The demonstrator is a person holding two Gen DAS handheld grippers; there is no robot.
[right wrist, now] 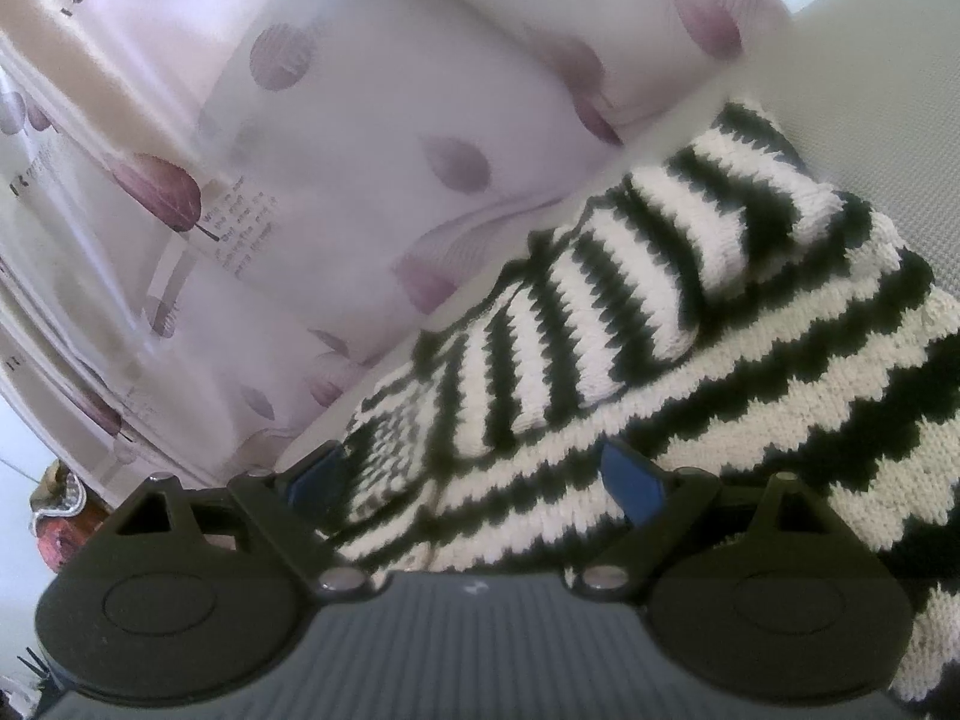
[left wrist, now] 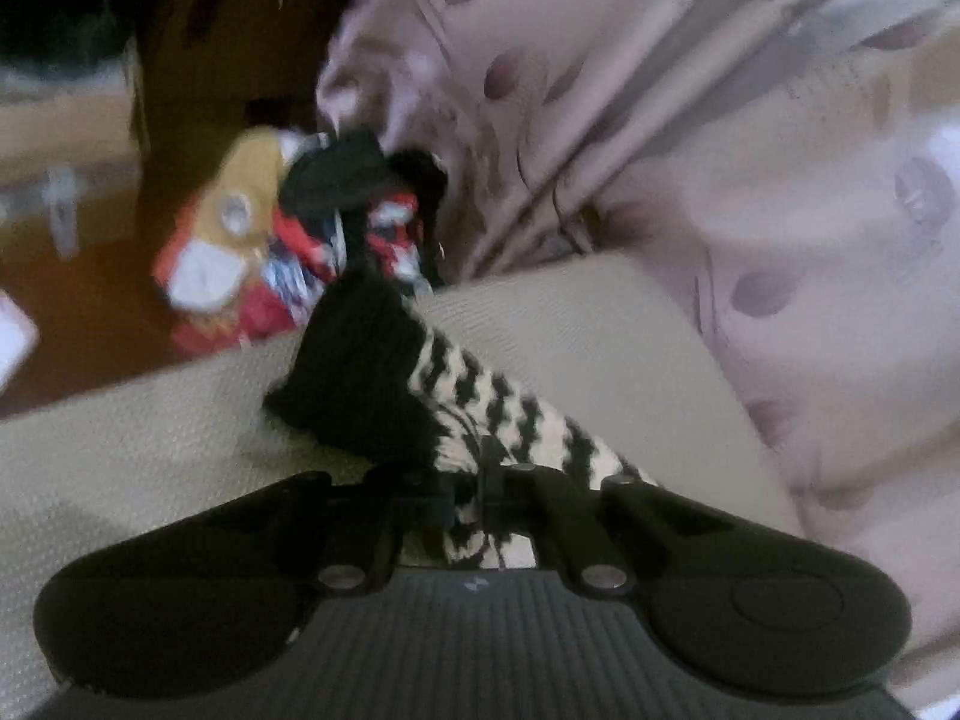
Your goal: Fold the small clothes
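A black-and-white striped knit garment (left wrist: 516,420) lies on a beige textured cushion (left wrist: 150,432), its black ribbed end (left wrist: 360,372) bunched toward the far edge. My left gripper (left wrist: 480,498) is shut on a fold of the striped knit, which runs up between the fingers. In the right wrist view the same striped knit (right wrist: 660,276) is spread out with a sleeve folded over its body. My right gripper (right wrist: 474,480) stands wide open low over it, blue pads (right wrist: 630,480) apart, with striped fabric lying between them.
A pale curtain with purple leaf prints (left wrist: 600,60) (right wrist: 360,120) hangs close along the cushion's far side. Beyond the cushion's edge lies a heap of red, yellow and black items (left wrist: 252,240) on a brown floor, beside a brown box (left wrist: 228,30).
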